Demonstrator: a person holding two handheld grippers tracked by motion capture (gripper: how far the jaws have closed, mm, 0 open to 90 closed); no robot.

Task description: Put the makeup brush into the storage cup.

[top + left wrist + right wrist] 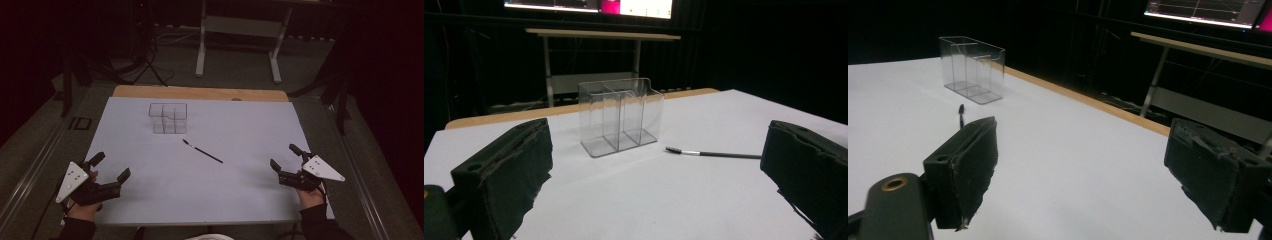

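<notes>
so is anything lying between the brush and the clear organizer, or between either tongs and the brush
Nothing visible. Bare white table lies between the brush and the clear organizer, and between it and the open left tongs and right tongs.

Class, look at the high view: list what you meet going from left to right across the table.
left gripper → clear organizer → thin brush → right gripper

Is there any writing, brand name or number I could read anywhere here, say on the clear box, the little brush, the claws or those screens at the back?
None can be read.
Clear box: no label.
Brush: no print visible.
Left claw and right claw: no markings visible.
Screens at the back: coloured windows and graph lines, too small and blurred to read.
</notes>
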